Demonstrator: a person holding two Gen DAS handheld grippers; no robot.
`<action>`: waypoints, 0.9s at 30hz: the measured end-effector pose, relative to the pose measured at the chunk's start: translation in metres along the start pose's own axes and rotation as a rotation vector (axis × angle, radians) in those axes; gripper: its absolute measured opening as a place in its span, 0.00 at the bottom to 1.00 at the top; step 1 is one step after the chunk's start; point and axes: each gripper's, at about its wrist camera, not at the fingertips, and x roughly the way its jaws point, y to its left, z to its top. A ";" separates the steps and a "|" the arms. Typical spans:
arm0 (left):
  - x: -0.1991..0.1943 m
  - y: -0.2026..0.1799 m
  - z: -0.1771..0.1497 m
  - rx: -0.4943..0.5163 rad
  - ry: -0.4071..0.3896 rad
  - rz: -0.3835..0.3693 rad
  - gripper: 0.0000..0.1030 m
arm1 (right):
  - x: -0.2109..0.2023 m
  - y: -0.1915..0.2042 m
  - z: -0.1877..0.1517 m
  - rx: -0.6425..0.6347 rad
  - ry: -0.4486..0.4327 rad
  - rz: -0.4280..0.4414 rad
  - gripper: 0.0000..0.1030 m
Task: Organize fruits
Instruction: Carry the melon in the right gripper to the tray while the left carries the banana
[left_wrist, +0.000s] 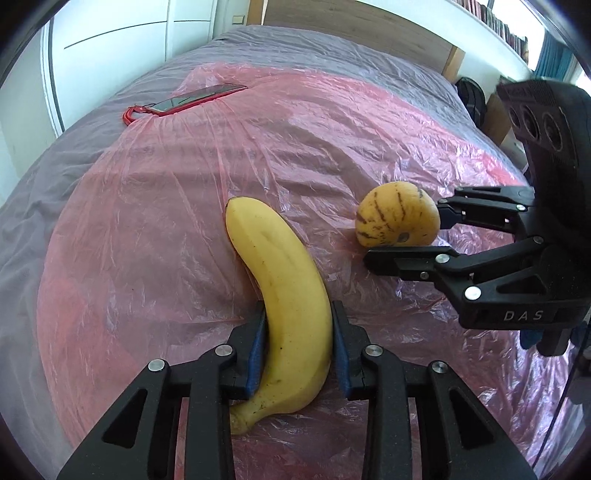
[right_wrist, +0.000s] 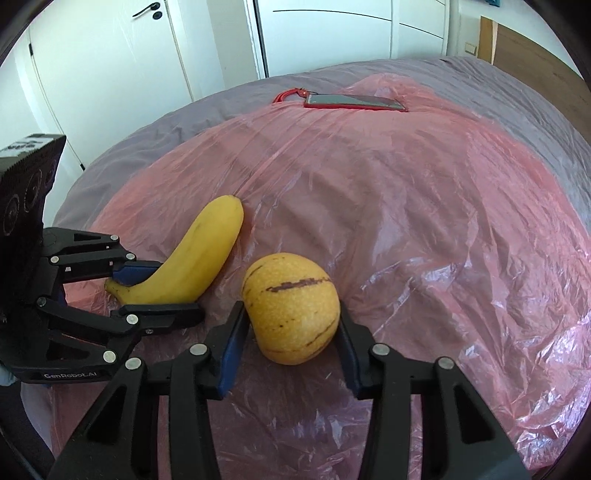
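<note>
Item: my left gripper (left_wrist: 297, 347) clamps the banana (left_wrist: 282, 291), long axis pointing away along its fingers; right gripper (right_wrist: 291, 354) clasps the striped melon (right_wrist: 291, 310).

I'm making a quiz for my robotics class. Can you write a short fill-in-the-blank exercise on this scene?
1. The left gripper is shut on the ____.
2. The right gripper is shut on a round yellow fruit marked with dark ____.
3. Both fruits lie on a pink ____ sheet.
4. At the far edge of the sheet lies a phone in a ____ case.

Missing words: banana; streaks; plastic; red
</note>
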 end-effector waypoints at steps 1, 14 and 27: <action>-0.001 0.001 0.000 -0.011 -0.003 -0.009 0.27 | -0.003 -0.002 0.000 0.019 -0.007 0.003 0.66; -0.030 0.013 0.006 -0.089 -0.054 -0.091 0.27 | -0.036 -0.010 -0.003 0.165 -0.049 -0.039 0.66; -0.055 0.000 0.006 -0.068 -0.067 -0.195 0.27 | -0.071 0.000 -0.026 0.272 -0.070 -0.093 0.66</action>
